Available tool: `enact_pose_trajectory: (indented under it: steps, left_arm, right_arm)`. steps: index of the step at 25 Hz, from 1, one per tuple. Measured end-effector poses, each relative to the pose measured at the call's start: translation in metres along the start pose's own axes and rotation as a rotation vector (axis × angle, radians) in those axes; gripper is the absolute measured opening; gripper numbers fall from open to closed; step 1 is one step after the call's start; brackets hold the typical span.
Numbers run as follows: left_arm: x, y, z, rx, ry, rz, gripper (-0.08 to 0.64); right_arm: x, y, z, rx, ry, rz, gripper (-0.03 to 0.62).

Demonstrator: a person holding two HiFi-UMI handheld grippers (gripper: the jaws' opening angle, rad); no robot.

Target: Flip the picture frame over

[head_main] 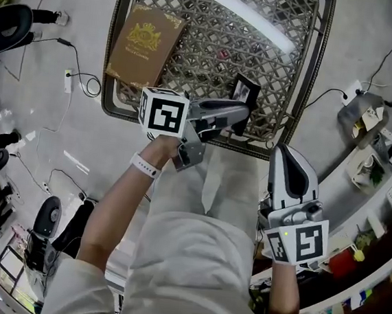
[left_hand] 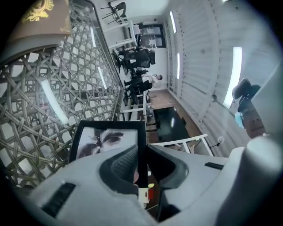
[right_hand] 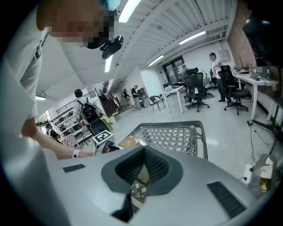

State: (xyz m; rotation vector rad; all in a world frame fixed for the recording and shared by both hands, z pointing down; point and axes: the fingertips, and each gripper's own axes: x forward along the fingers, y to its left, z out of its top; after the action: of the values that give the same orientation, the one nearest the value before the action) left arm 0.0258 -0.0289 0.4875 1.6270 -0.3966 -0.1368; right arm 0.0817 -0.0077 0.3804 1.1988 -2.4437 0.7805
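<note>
Between your left tongs (left_hand: 140, 152) the picture frame (left_hand: 104, 137) is clamped by one edge, tilted on end above the lattice counter (head_main: 213, 47), apparently clear of it, with its photo side showing. Your right tongs (right_hand: 142, 164) are closed on nothing, well back from the counter. Assessment: pick-up done, turn roughly midway. The frame has yet to be laid down on its other face and released.
</note>
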Motion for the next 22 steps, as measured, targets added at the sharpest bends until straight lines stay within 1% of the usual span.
enact_pose_trajectory:
  steps: [4,6,8,10,11,16,20,22]
  left_arm:
    - [0.003,-0.004,-0.003,-0.029,0.012,-0.051,0.074]
    - [0.006,-0.007,-0.003,-0.044,0.022,-0.093,0.074]
    - [0.008,-0.011,-0.003,-0.070,0.032,-0.162,0.074]
    - [0.011,-0.013,-0.003,-0.115,0.027,-0.238,0.074]
    - [0.013,-0.013,-0.003,-0.134,0.020,-0.263,0.074]
    - [0.017,-0.005,-0.001,-0.179,0.003,-0.309,0.074]
    - [0.012,-0.002,0.005,-0.233,-0.051,-0.358,0.074]
    - [0.009,0.002,0.007,-0.241,-0.062,-0.365,0.074]
  right_arm:
    - [-0.002,0.000,0.000,0.004,-0.003,-0.006,0.017]
    - [0.000,-0.001,0.001,0.007,-0.004,-0.008,0.017]
    - [0.001,-0.002,0.000,0.013,-0.002,-0.011,0.017]
    - [0.002,-0.002,-0.001,0.017,-0.001,-0.014,0.017]
    - [0.002,-0.002,-0.001,0.018,0.000,-0.016,0.017]
    - [0.002,-0.003,-0.003,0.020,-0.002,-0.024,0.017]
    - [0.001,-0.005,-0.006,0.034,0.002,-0.027,0.017]
    - [0.001,-0.005,-0.006,0.041,0.003,-0.027,0.017]
